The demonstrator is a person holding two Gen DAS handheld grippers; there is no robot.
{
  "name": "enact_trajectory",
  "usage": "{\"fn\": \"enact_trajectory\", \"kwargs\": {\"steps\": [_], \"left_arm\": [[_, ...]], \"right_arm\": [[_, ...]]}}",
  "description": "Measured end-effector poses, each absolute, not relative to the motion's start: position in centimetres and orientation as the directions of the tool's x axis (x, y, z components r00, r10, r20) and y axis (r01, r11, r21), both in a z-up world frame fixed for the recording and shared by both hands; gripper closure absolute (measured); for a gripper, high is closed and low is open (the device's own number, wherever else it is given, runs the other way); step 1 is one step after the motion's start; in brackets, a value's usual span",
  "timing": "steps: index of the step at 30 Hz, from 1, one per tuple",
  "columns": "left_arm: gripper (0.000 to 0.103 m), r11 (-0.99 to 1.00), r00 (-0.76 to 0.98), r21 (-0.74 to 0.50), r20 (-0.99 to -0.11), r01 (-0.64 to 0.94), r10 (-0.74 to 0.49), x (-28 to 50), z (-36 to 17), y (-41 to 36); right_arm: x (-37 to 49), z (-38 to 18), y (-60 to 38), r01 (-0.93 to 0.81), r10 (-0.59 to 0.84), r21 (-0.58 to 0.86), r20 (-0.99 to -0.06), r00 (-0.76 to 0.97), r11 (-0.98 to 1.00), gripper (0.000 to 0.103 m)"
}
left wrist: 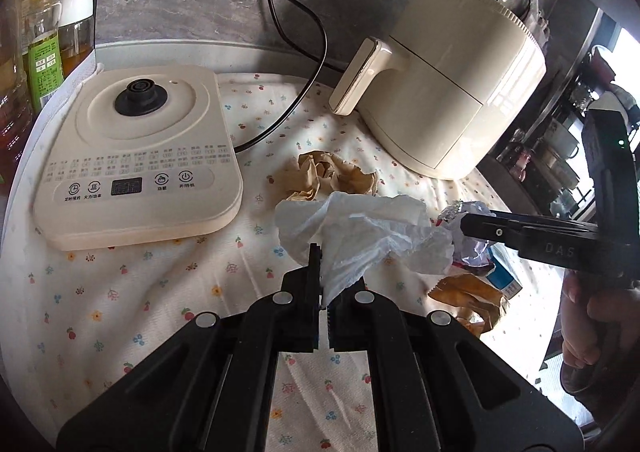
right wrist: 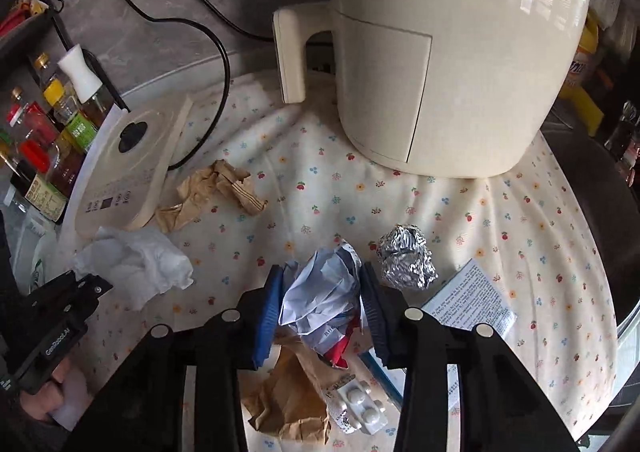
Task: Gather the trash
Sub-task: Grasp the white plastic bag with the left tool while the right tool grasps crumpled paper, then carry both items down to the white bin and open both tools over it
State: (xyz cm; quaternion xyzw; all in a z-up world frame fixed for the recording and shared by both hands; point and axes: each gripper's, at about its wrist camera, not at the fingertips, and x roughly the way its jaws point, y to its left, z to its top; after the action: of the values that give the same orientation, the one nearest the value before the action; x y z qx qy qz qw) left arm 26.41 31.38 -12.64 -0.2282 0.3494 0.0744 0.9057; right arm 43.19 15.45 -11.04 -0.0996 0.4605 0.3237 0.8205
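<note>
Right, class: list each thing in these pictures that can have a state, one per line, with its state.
Left gripper: shut on the white tissue.
Right gripper: jaws around the crumpled printed paper, pads touching it.
Foil ball: lying free on the cloth.
Brown paper: crumpled, untouched.
Air fryer: drawer closed.
Blister pack: pills inside.

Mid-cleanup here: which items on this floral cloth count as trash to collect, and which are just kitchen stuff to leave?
Trash: white tissue in the left gripper; crumpled printed paper between the right gripper pads; foil ball; brown paper wads; blister pack.

Leave: air fryer, cooker base, oil bottles, power cord.
</note>
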Motion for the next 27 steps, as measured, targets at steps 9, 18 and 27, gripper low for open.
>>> {"fn": "enact_trajectory", "kwargs": {"steps": [9, 18, 27], "left_arm": [[0.099, 0.899, 0.791, -0.357, -0.611, -0.254, -0.019, 25.7, -9.4, 28.0], [0.099, 0.918, 0.806, -0.331, -0.592, -0.219, -0.022, 25.2, -6.8, 23.3], [0.099, 0.938, 0.809, -0.322, -0.581, -0.131, -0.086, 25.5, -5.4, 17.0]], "right_arm": [[40.4, -5.6, 9.3, -0.615, 0.575, 0.245, -0.703, 0.420, 0.749, 0.065], [38.9, -4.5, 1.8, -0.553, 0.587, 0.298, -0.660, 0.470, 0.778, 0.065], [36.9, -3.9, -5.6, -0.503, 0.580, 0.328, -0.641, 0.504, 0.800, 0.065]]}}
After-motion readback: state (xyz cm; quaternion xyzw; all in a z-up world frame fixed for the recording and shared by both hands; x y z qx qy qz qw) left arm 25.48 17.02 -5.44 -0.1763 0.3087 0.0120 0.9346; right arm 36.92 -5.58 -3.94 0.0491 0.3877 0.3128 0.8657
